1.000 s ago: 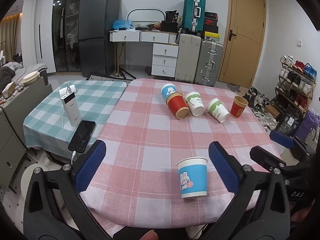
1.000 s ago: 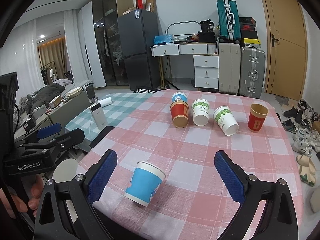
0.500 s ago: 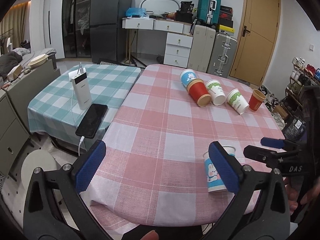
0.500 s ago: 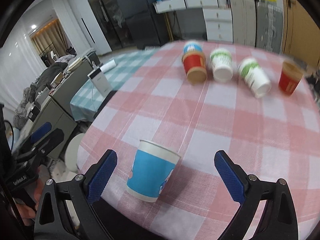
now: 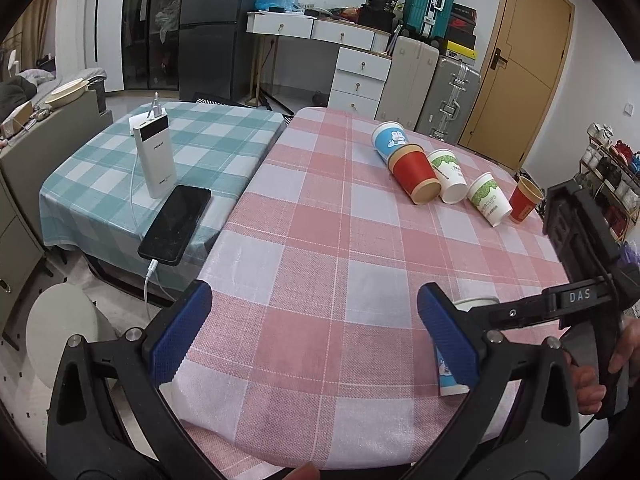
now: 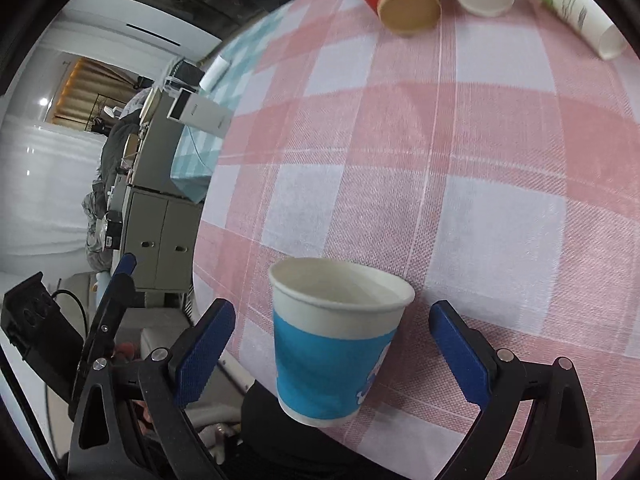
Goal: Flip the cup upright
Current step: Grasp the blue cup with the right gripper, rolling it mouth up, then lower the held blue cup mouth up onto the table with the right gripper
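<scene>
A blue and white paper cup stands upright at the near edge of the pink checked table. My right gripper is open, its blue pads on either side of the cup and apart from it. In the left wrist view the same cup is mostly hidden behind my right pad. My left gripper is open and empty over the table's near edge. Farther back several cups lie on their sides: a blue one, a red one and two white-green ones. A red cup stands upright.
A teal checked table adjoins on the left, with a white power bank and a black phone on a cable. The right hand-held gripper's body is at the right. Suitcases, drawers and a door are behind.
My right gripper has dropped and moved in, so the upright blue cup now sits between its pads. My left gripper has swung left and the cup has slid behind its right pad.
</scene>
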`<state>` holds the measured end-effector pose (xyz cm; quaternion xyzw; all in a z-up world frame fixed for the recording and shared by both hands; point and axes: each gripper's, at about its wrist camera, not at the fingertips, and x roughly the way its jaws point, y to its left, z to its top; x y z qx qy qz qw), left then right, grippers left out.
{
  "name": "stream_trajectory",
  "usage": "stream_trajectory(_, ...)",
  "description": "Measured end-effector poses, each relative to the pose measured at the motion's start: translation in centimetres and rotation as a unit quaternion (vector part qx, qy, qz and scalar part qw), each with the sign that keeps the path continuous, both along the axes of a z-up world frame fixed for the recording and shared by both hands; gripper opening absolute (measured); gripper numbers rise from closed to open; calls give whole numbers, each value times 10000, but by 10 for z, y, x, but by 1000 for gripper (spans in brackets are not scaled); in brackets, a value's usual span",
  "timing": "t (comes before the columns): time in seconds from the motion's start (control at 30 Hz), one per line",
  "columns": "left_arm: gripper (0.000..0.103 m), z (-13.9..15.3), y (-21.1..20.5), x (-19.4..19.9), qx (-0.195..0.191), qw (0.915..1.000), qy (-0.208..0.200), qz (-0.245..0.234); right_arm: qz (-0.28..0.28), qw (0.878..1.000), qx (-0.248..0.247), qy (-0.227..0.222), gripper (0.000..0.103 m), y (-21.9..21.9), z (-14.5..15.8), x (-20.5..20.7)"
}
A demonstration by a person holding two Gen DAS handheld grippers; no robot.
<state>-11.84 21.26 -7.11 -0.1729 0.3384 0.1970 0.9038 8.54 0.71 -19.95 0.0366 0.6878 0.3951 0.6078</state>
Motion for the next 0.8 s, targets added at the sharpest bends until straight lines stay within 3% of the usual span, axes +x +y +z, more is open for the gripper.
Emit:
stream_trajectory(0.2,103,-7,14,4,-119,9999,28,67,66,9997,-184,108,100,17,-10,15)
stream_trajectory(0.23,103,-8,15,5,-137,9999,46,67,77,9996,-238,89,97,18,-11,16)
stream_trajectory(0.33,103,-12,16,8,-184,9998,83,54,151,9993,-345,61,70,25,-12,18)
stream_trajectory(0.53,103,-14,18,11,-204,9997,91,43,211,9992,-323,-134,65,27,-7,11)
stream_trajectory(0.67,103,-12,14,15,-162,9998,79,10,181,9975,-230,-650,65,20,9,6)
stream_trajectory(0.8,103,-7,9,15,-121,9999,16,5,46,9867,-234,-1611,65,7,32,1)
